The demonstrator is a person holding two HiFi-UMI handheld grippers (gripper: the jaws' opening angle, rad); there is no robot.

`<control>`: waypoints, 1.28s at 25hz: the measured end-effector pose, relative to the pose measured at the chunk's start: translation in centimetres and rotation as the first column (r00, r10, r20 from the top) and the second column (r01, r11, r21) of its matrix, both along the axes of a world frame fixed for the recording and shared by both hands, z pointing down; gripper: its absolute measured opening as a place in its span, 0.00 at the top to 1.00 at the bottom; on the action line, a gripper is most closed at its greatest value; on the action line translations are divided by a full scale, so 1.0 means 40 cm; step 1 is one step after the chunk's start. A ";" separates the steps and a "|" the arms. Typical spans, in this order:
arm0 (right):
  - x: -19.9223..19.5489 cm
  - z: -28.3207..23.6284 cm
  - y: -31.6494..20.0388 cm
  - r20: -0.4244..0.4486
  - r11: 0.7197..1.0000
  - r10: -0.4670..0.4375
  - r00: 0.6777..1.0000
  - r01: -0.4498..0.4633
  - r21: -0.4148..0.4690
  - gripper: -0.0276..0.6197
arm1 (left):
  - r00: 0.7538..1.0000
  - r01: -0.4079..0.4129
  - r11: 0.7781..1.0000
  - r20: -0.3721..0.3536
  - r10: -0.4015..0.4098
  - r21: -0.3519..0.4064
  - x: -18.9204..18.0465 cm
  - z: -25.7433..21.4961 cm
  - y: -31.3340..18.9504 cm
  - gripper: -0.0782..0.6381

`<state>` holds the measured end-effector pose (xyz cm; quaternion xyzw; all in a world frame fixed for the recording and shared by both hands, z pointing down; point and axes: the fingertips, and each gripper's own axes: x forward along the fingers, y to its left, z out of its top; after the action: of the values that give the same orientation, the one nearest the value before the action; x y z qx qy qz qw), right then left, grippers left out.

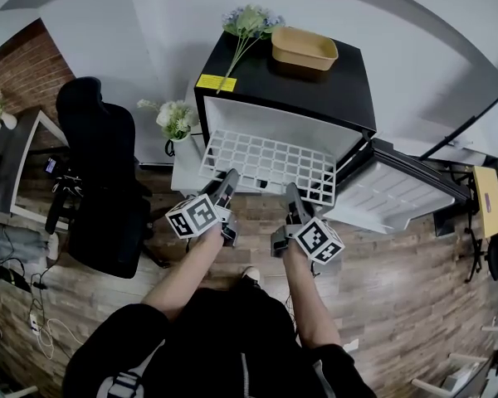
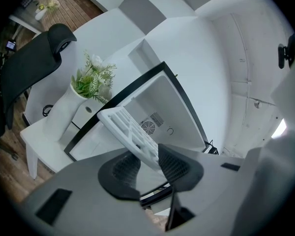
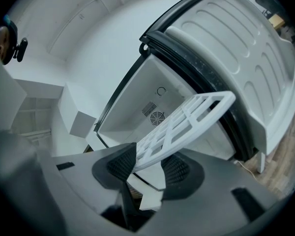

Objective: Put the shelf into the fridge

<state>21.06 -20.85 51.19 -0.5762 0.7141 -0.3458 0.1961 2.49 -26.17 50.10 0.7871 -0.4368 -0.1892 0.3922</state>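
Observation:
A white grid shelf [image 1: 266, 164] lies nearly level at the mouth of the small black fridge [image 1: 315, 89], its far edge inside the white cavity. The fridge door [image 1: 390, 193] hangs open to the right. My left gripper [image 1: 228, 179] is shut on the shelf's near left edge, and my right gripper [image 1: 292, 192] is shut on its near right edge. In the left gripper view the shelf [image 2: 130, 129] runs between the pads of the left gripper [image 2: 150, 163] toward the fridge's back wall [image 2: 160, 107]. In the right gripper view the shelf [image 3: 187, 119] sits in the right gripper [image 3: 148, 166], with the door [image 3: 246, 53] at right.
A beige tray [image 1: 304, 48] and a flower sprig [image 1: 247, 23] rest on the fridge top. Left of the fridge stands a white side table [image 1: 183, 164] with a potted plant [image 1: 174, 118]. A black office chair [image 1: 100, 181] stands further left on the wooden floor.

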 end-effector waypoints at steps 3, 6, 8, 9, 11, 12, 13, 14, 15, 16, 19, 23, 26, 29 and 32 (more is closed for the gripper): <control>0.001 -0.004 -0.013 -0.006 1.000 0.007 1.000 -0.007 0.004 0.70 | 1.000 -0.001 1.000 -0.010 0.001 -0.001 0.003 -0.004 -0.014 0.71; 0.003 -0.011 -0.029 -0.010 1.000 0.005 1.000 -0.005 0.004 0.69 | 1.000 0.009 1.000 -0.009 -0.009 -0.004 0.003 -0.003 -0.026 0.71; 0.009 -0.007 -0.040 -0.010 1.000 0.000 1.000 0.000 0.002 0.69 | 1.000 0.015 1.000 -0.010 -0.015 0.001 0.008 -0.002 -0.033 0.71; 0.013 -0.009 -0.047 -0.015 1.000 0.000 1.000 0.000 0.004 0.69 | 1.000 0.018 1.000 -0.012 -0.018 0.006 0.011 -0.004 -0.037 0.71; 0.015 -0.008 -0.057 -0.019 1.000 -0.006 1.000 0.007 0.006 0.69 | 0.999 0.028 1.000 -0.016 -0.027 0.014 0.014 -0.006 -0.043 0.71; 0.015 -0.004 -0.061 -0.017 1.000 -0.012 1.000 0.012 0.005 0.69 | 0.999 0.033 0.999 -0.016 -0.032 0.015 0.016 -0.006 -0.046 0.71; 0.016 -0.003 -0.064 -0.016 1.000 -0.016 1.000 0.016 0.006 0.69 | 0.999 0.038 0.999 -0.015 -0.038 0.014 0.017 -0.004 -0.049 0.71; 0.017 -0.003 -0.068 -0.015 1.000 -0.019 1.000 0.019 0.007 0.69 | 0.999 0.043 0.999 -0.015 -0.043 0.014 0.018 -0.002 -0.053 0.71; 0.019 -0.004 -0.072 -0.016 1.000 -0.022 1.000 0.022 0.009 0.69 | 0.999 0.050 0.999 -0.018 -0.050 0.015 0.020 0.000 -0.057 0.71; 0.020 -0.005 -0.077 -0.018 1.000 -0.025 1.000 0.025 0.009 0.69 | 0.998 0.058 0.998 -0.022 -0.058 0.018 0.020 0.001 -0.062 0.71; 0.016 -0.002 -0.086 -0.020 0.999 -0.033 0.999 0.033 0.000 0.69 | 0.996 0.083 0.996 -0.025 -0.082 0.026 0.013 0.002 -0.073 0.71; 0.026 -0.017 -0.103 -0.038 1.000 -0.024 0.999 0.024 0.009 0.69 | 0.994 0.101 0.994 -0.036 -0.100 0.030 0.019 -0.002 -0.087 0.71; 0.028 -0.024 -0.112 -0.050 1.000 -0.024 0.998 0.025 0.018 0.69 | 0.994 0.105 0.994 -0.042 -0.104 0.035 0.020 -0.003 -0.096 0.71; 0.031 -0.021 -0.121 -0.050 1.000 -0.022 0.999 0.023 0.022 0.69 | 0.994 0.097 0.995 -0.048 -0.096 0.037 0.030 -0.008 -0.104 0.72; 0.032 -0.010 -0.131 -0.041 1.000 -0.023 0.999 0.024 0.016 0.69 | 0.995 0.098 0.994 -0.031 -0.097 0.043 0.027 -0.001 -0.117 0.72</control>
<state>22.33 -26.07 50.79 -0.5732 0.7275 -0.3303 0.1821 3.58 -30.87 50.06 0.7707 -0.4647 -0.2292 0.3710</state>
